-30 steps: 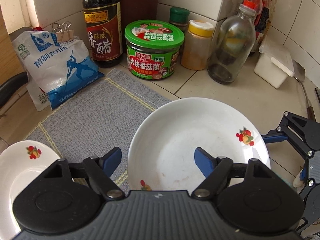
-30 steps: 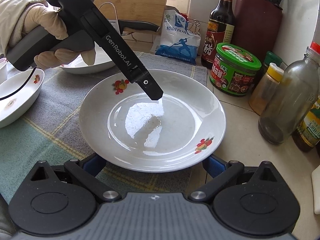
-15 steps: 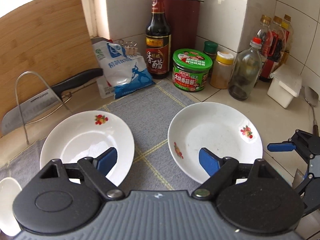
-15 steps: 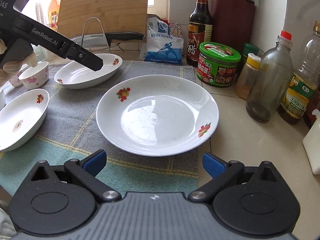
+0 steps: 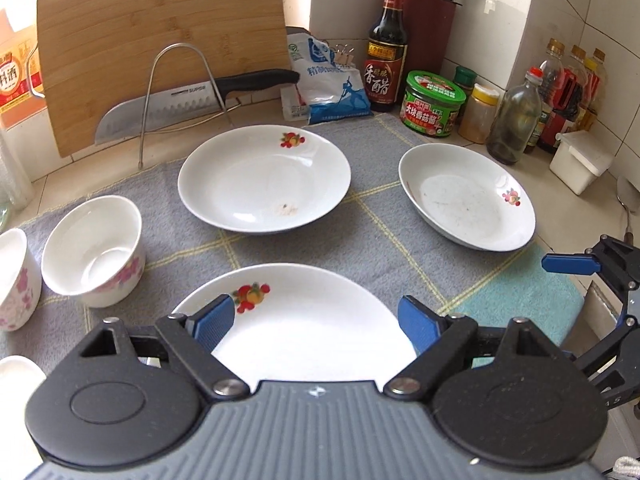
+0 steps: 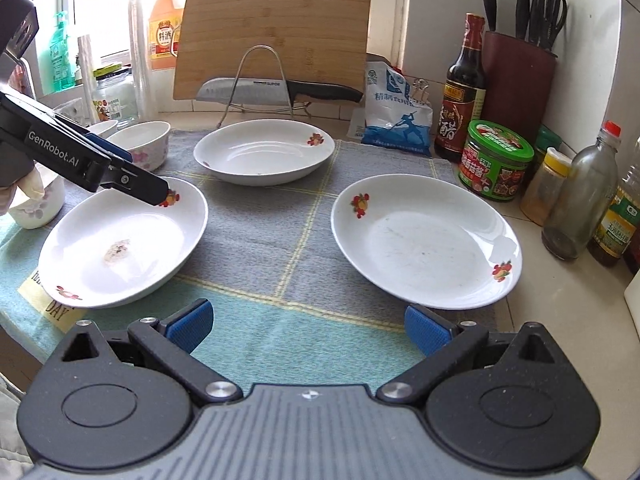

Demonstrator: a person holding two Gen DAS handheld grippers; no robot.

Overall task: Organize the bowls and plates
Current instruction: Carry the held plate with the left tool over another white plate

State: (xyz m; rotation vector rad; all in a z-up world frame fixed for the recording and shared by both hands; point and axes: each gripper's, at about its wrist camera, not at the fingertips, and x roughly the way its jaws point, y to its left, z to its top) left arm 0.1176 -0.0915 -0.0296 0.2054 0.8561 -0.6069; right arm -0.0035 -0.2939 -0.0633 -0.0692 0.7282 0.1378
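Note:
Three white fruit-print plates lie on a grey and teal mat (image 5: 360, 236). The near left plate (image 5: 304, 320) (image 6: 120, 248) sits right under my open, empty left gripper (image 5: 316, 326) (image 6: 156, 196). The far plate (image 5: 264, 178) (image 6: 264, 152) is at the back middle. The right plate (image 5: 468, 196) (image 6: 424, 240) is at the mat's right edge. Two floral bowls (image 5: 94, 250) (image 5: 16, 276) stand at the left. My right gripper (image 6: 308, 330) (image 5: 572, 264) is open and empty, above the mat's front edge, short of the right plate.
A knife (image 5: 192, 100) rests in a wire rack before a leaning cutting board (image 5: 160, 32). A salt bag (image 5: 328, 84), vinegar bottle (image 5: 386, 52), green-lidded jar (image 5: 434, 104), more bottles (image 5: 516, 120) and a white box (image 5: 580, 160) line the back and right wall.
Both grippers pulled back from the right plate. My left gripper swung left and now hangs over the near left plate. Both stay open.

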